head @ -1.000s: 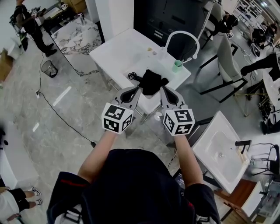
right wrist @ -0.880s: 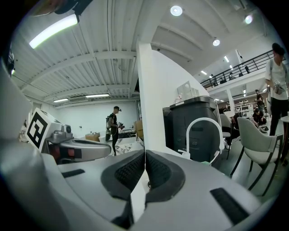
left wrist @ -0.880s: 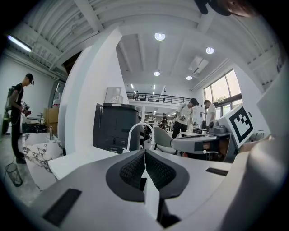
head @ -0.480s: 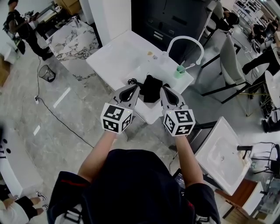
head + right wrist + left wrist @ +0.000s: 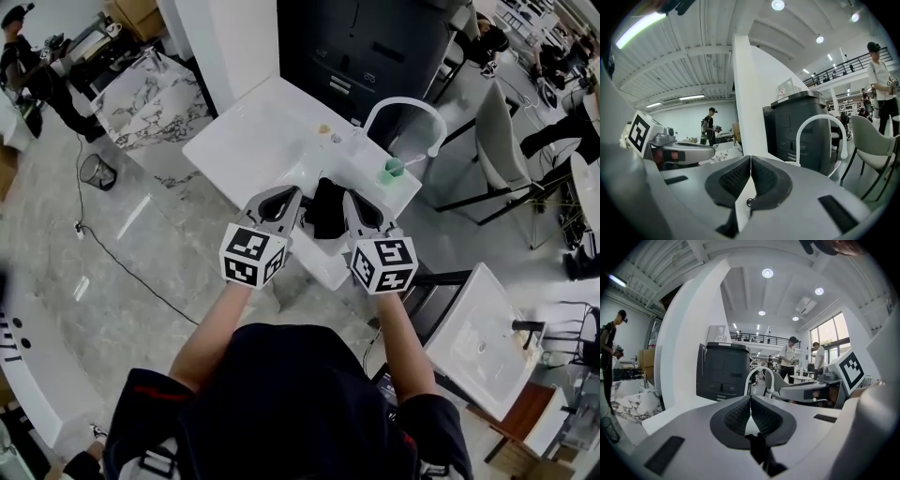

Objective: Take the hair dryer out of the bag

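While you hover at the table (image 5: 258,131), left gripper (image 5: 294,194) closed and empty, right gripper (image 5: 349,196) likewise, bag (image 5: 328,208) between them.

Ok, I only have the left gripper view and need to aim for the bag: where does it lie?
Observer: From the head view, the bag lies on the white table and shows between the left tool and the right tool.
Operator: I see only the right tool's side. Is it ready to grab?
Observer: Not yet. Its own view shows the jaws shut with nothing between them.
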### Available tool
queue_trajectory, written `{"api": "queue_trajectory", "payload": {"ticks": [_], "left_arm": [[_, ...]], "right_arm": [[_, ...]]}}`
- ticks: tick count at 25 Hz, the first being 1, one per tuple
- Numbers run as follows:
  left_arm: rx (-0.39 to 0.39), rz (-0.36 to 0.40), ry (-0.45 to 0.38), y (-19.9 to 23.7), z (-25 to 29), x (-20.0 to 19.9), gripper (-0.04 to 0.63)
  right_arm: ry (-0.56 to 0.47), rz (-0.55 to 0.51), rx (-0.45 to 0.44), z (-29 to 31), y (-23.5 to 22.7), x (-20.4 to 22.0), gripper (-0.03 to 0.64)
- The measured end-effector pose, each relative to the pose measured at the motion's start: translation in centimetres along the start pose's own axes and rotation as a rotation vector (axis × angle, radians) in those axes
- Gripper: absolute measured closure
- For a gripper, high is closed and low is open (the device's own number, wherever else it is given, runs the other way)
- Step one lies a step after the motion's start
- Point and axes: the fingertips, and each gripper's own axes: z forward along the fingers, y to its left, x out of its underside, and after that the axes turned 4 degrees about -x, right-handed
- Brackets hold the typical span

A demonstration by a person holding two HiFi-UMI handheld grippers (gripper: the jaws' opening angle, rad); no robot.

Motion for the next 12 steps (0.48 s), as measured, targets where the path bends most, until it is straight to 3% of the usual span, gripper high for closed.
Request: {"api": "queue_trajectory", "payload": {"ticks": [12], "left_arm": [[0.082, -0.017, 0.028, 4.7, 3.9, 0.0, 0.578]], "right_arm": [[0.04, 0.022, 0.084, 4.9, -1.6, 0.0, 0.583]]}}
